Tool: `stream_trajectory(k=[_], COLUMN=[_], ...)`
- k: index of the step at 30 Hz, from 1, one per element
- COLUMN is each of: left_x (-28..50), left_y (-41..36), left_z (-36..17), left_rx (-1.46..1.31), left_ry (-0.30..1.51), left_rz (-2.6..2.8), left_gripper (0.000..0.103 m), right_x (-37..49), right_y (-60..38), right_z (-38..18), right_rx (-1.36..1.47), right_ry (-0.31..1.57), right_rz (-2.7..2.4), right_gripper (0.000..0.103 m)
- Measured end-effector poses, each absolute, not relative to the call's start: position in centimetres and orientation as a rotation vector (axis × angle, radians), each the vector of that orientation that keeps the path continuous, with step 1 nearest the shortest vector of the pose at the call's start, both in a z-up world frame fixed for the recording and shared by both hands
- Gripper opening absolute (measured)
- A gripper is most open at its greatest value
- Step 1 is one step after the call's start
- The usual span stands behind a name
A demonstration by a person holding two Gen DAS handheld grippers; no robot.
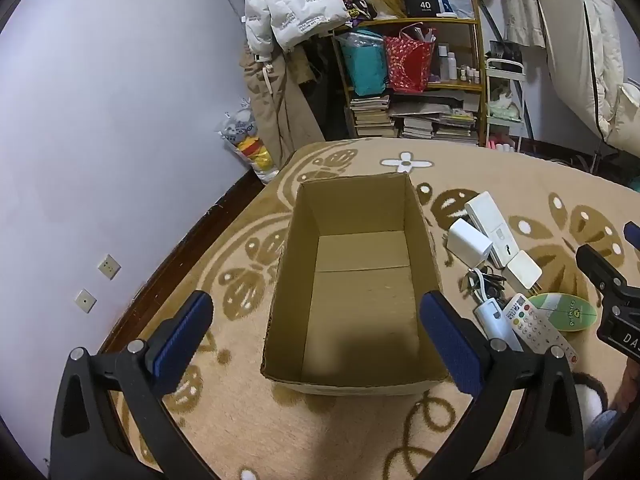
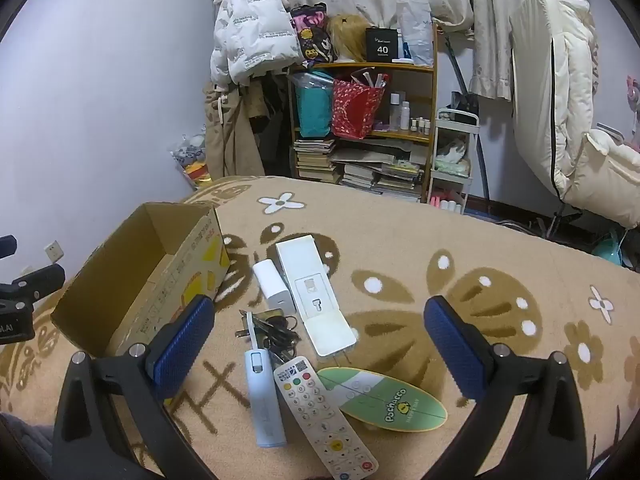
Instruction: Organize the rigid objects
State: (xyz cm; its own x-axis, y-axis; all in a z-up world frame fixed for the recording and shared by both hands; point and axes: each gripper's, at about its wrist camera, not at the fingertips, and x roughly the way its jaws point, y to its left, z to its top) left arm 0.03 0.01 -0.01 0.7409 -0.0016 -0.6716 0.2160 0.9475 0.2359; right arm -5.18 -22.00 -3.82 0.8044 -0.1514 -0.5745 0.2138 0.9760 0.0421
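Right gripper (image 2: 318,332) gapes — remote (image 2: 324,412) lies between.

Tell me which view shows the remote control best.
The right wrist view: the remote control lies whole between the open fingers, buttons plain. The left wrist view catches it small at the right, partly hidden behind the left gripper's finger.

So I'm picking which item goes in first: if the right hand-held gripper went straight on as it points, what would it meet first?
Probably the white remote control, lying between the open right hand-held gripper fingers, though depth is unclear.
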Motion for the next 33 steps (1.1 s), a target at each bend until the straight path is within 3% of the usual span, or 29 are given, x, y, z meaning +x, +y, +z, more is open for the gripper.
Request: stream_trajectory(k=[33], left_x=[0.14], left_y=[0.08], left_z=[0.00], left_rx=[0.345], left_ry=[0.728], left_rz=[-0.103], left_gripper=[0.102], right_x=[-5.11], right_y=[-22.01], right_z=[-3.99], right_rx=[0.108], right_ry=[0.612], right_rz=[-0.194], right_gripper=[0.103])
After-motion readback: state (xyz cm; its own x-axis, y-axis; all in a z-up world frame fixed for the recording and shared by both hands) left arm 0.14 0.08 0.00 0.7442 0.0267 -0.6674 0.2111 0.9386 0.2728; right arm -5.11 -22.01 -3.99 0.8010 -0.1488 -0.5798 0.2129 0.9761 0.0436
